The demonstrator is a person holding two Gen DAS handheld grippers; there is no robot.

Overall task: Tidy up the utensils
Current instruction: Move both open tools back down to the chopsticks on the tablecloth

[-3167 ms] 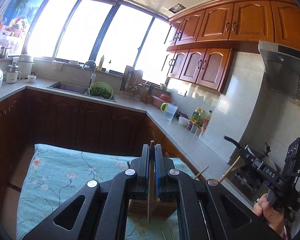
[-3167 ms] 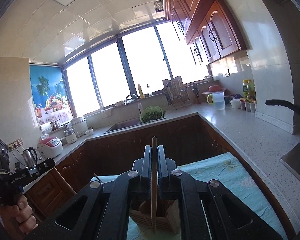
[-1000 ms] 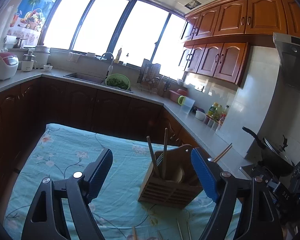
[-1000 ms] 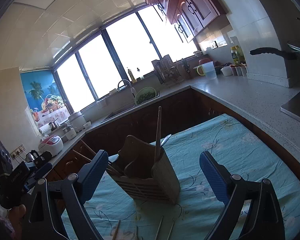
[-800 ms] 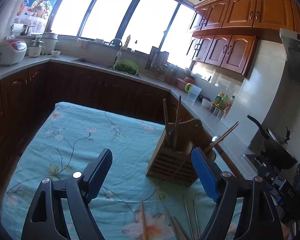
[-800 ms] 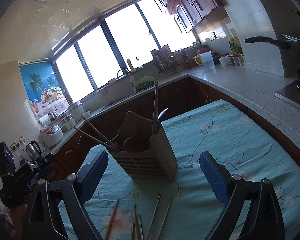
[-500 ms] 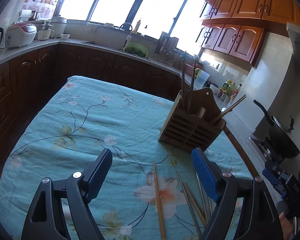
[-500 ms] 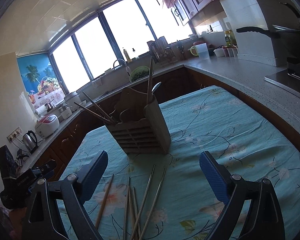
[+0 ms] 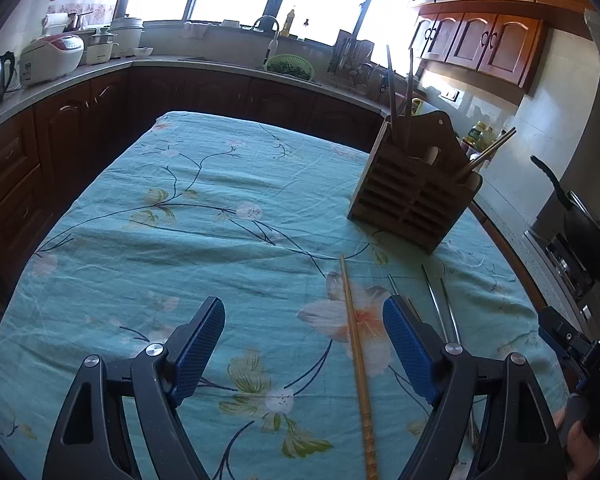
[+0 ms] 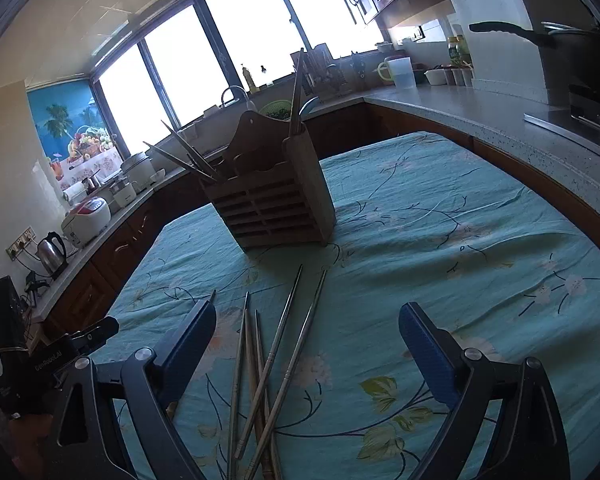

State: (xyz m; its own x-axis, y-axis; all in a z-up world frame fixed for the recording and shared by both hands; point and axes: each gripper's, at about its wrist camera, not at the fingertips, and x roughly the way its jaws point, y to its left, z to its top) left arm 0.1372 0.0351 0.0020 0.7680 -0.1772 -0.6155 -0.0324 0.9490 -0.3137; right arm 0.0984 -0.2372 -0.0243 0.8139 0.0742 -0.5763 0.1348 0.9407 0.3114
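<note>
Spanning bare tablecloth (image 9: 148,248), left claw (image 9: 304,332) gaping, right claw (image 10: 308,332) gaping over chopsticks (image 10: 260,364), holder (image 10: 276,200) ahead

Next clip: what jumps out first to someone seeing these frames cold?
The loose chopsticks lying crossed on the flowered teal tablecloth, just ahead of both open grippers, left and right. Behind them stands the slatted wooden holder, with a few chopsticks already upright or leaning out of it.

The right gripper (image 9: 580,356) body reads "DAS"; the left gripper (image 10: 52,364) body reads "GenRobot.AI".
</note>
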